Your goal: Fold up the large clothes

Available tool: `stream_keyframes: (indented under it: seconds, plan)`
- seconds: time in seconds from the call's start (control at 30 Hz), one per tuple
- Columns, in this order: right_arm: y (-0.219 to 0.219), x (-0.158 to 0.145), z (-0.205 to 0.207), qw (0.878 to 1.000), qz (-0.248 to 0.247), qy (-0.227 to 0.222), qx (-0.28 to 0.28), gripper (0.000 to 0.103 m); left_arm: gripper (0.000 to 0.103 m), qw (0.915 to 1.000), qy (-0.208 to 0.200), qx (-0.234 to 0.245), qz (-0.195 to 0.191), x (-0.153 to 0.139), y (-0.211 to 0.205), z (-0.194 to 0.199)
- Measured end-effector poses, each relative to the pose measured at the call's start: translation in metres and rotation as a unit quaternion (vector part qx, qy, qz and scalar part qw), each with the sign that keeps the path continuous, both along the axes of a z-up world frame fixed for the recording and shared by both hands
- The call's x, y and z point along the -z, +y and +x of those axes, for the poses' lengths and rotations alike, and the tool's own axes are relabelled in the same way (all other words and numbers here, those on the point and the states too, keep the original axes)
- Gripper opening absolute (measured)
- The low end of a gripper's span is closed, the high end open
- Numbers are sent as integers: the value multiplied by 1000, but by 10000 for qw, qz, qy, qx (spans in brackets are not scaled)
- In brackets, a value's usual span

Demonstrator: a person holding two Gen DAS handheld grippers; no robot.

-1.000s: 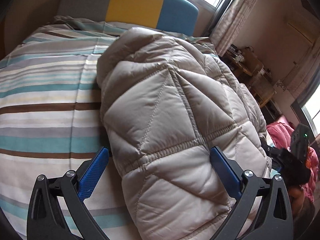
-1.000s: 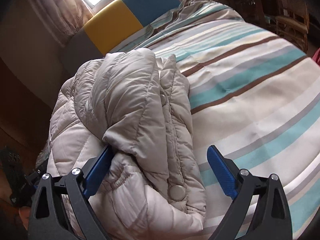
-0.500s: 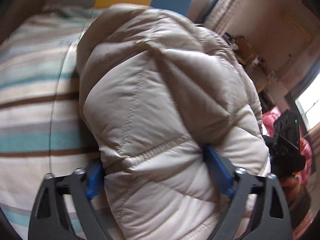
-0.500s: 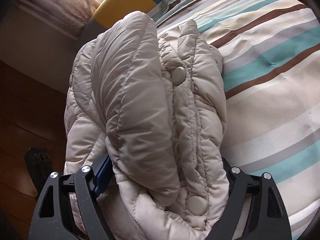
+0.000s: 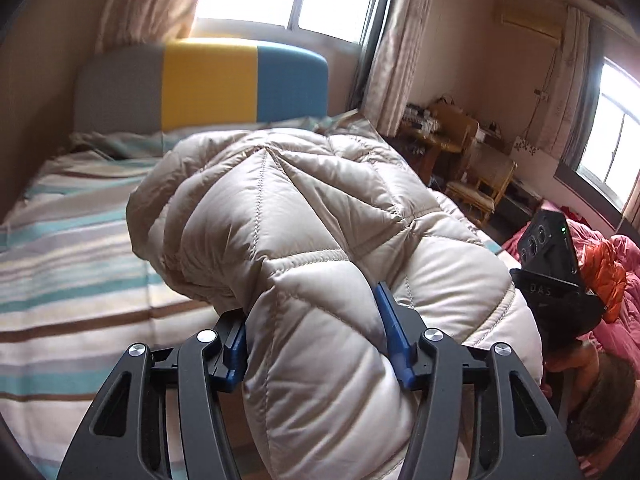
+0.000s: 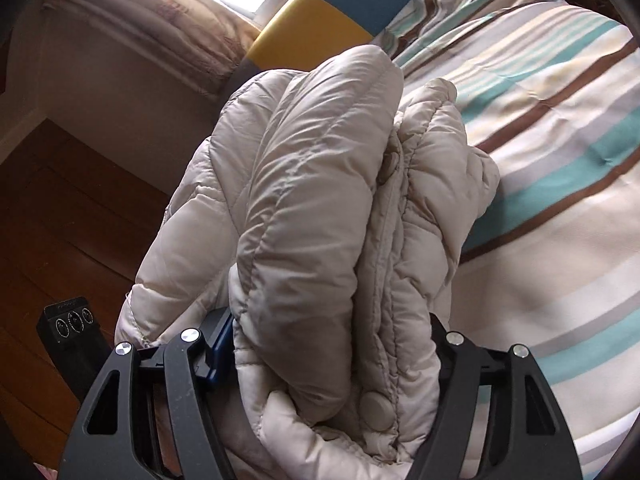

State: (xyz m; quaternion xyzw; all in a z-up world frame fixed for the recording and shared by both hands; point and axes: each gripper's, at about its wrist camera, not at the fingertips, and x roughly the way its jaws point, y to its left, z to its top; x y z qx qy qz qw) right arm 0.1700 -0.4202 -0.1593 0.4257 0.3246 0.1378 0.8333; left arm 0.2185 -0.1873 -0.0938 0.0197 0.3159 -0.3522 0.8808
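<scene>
On my left wrist view, a striped bedsheet (image 5: 60,264) and a grey, yellow and blue headboard (image 5: 208,84) fill the left of the frame; my left gripper (image 5: 316,344) pinches the beige puffer jacket (image 5: 304,240) at centre.

On my right wrist view, the sheet (image 6: 560,160) runs right; my right gripper (image 6: 328,360) seems clamped on a jacket (image 6: 320,200) fold, one pad hidden.
</scene>
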Motion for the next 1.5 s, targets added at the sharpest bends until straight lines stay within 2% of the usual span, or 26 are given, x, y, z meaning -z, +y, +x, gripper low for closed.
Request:
stream_keyframes:
  seconds: [0.13,0.37,0.5,0.6,0.7,0.8,0.9,1.03,1.1,1.27,1.37,1.43,1.5]
  plan:
    - [24,-7,22,9998,-120,-97,-150,69,55,9994,-204,-256,99,-4,19,5]
    - [88,-25,69,9947,-739,-266,-659,69,55,9942,-91,-1074,54,4,83,17]
    - [132,-31,97,9885,-1092,-325,-995,69,55,9868,39,-1621,-3,10,132,23]
    - [167,-30,109,9830,-1368,-330,-1177,69,55,9800,82,-1984,113,15,162,29]
    - [193,-23,116,9769,-1724,-254,-1238,70,56,9718,294,-2334,191,28,187,33]
    - [204,-13,111,9697,-2123,-194,-1193,75,61,9658,382,-2549,285,43,199,31]
    - [207,-5,104,9634,-2463,-102,-1051,77,67,9635,228,-2627,460,52,195,24]
    - [188,1,84,9606,-2702,94,-642,77,74,9632,71,-2593,700,50,187,22]
    - [177,3,64,9579,-2837,145,-421,77,83,9623,-38,-2567,895,48,184,20]
    - [186,11,47,9519,-3033,325,-275,76,83,9619,-118,-2535,1014,59,179,12]
    - [196,2,41,9456,-3228,348,-214,77,83,9618,54,-2585,896,58,186,18]
    - [198,-10,37,9463,-3202,359,-249,77,83,9606,210,-2658,784,49,189,14]
    - [193,-36,25,9508,-3096,51,-116,77,87,9583,248,-2769,663,33,189,5]
